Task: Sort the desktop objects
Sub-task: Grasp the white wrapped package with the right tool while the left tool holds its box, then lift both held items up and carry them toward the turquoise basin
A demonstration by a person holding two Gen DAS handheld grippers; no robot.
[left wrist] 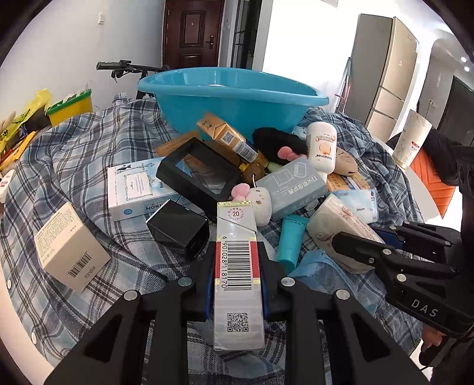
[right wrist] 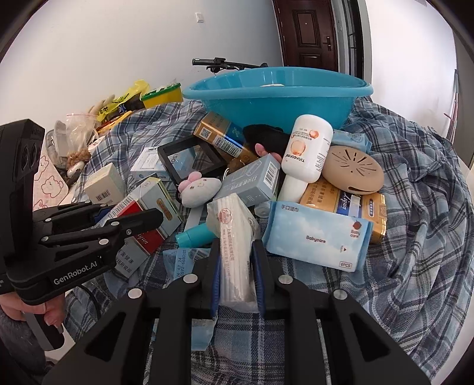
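Left gripper clamps a cigarette carton, right gripper a cotton-swab pack, lower ends hidden

A dark brown panelled door stood in the white wall. A black handlebar showed behind the table. A tall grey-and-beige refrigerator stood at the right. A white wall switch was beside the door.
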